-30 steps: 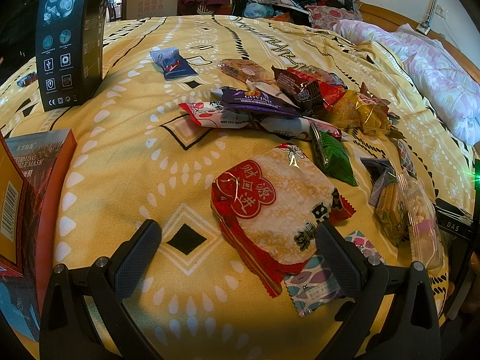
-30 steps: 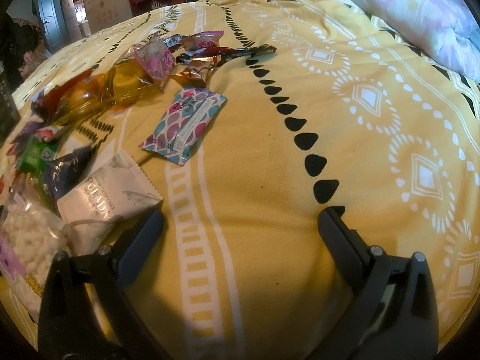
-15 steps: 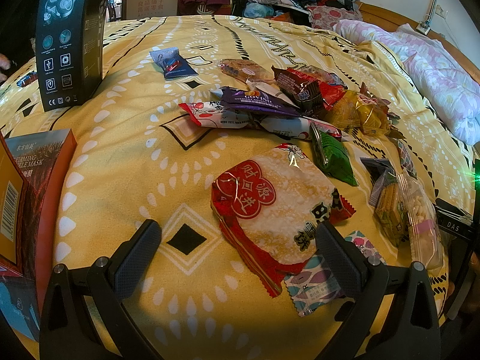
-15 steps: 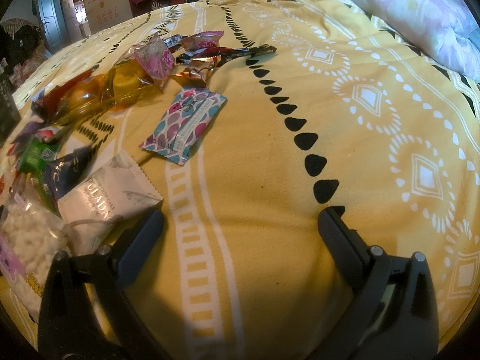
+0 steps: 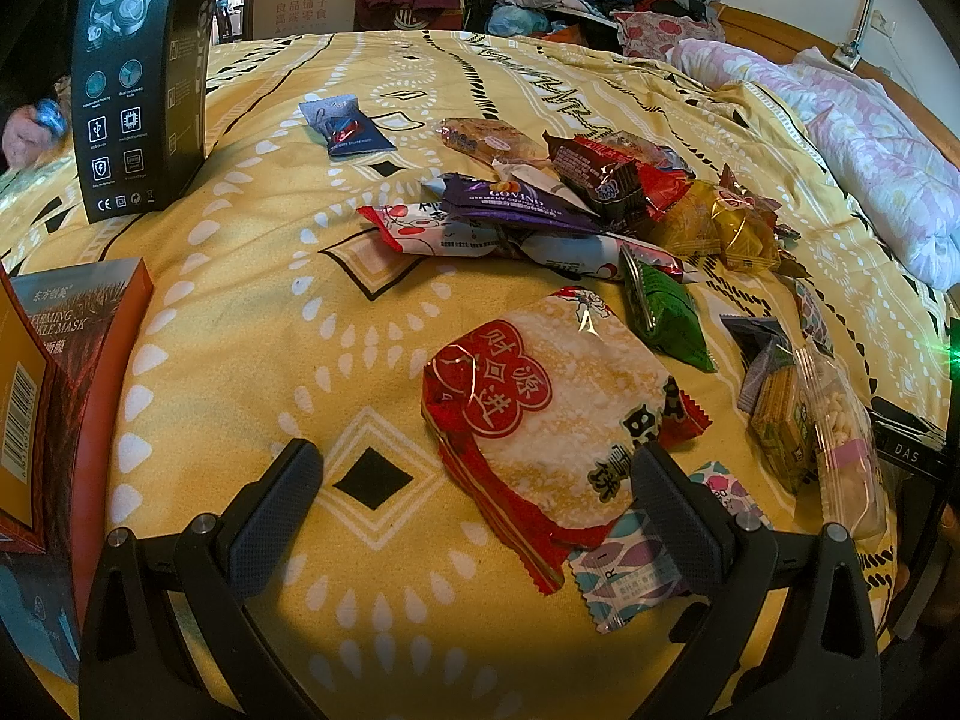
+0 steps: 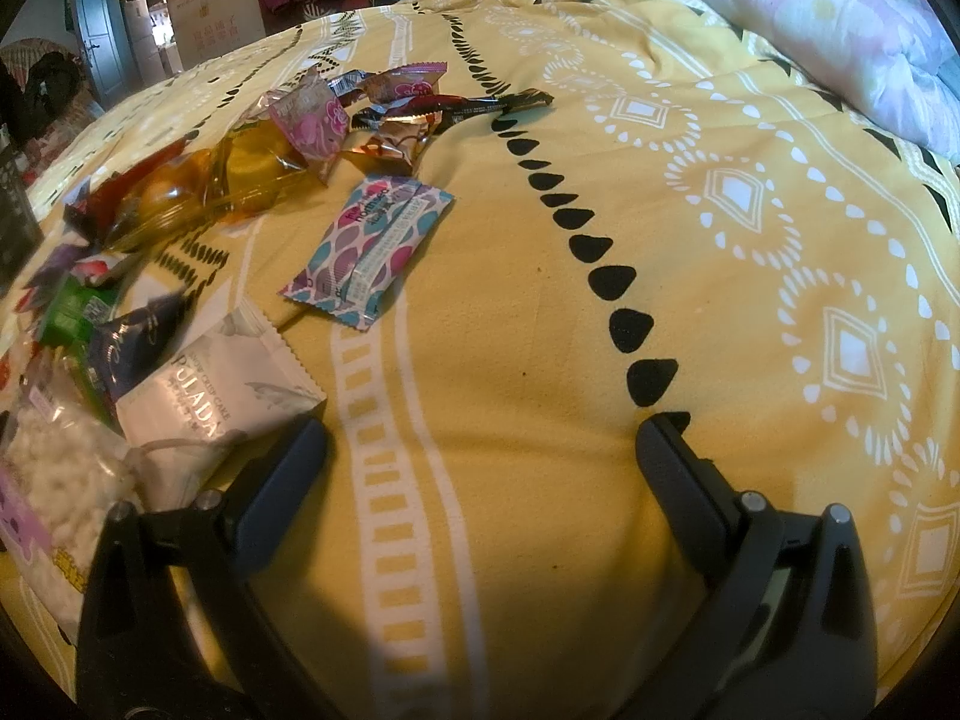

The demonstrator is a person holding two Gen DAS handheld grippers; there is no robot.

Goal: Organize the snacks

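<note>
Both jaws stand wide apart and empty: our left gripper (image 5: 474, 477) frames a red-and-white rice cracker pack (image 5: 552, 414) on the yellow bedspread (image 5: 252, 276), boxes (image 5: 141, 72) at left; our right gripper (image 6: 480, 450) hovers over bare cloth, a patterned sachet (image 6: 369, 249) ahead-left.

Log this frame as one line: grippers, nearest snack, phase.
left gripper: open, empty | right gripper: open, empty | nearest: red-and-white round rice cracker packet on yellow patterned bedspread | phase: pre-grasp
</note>
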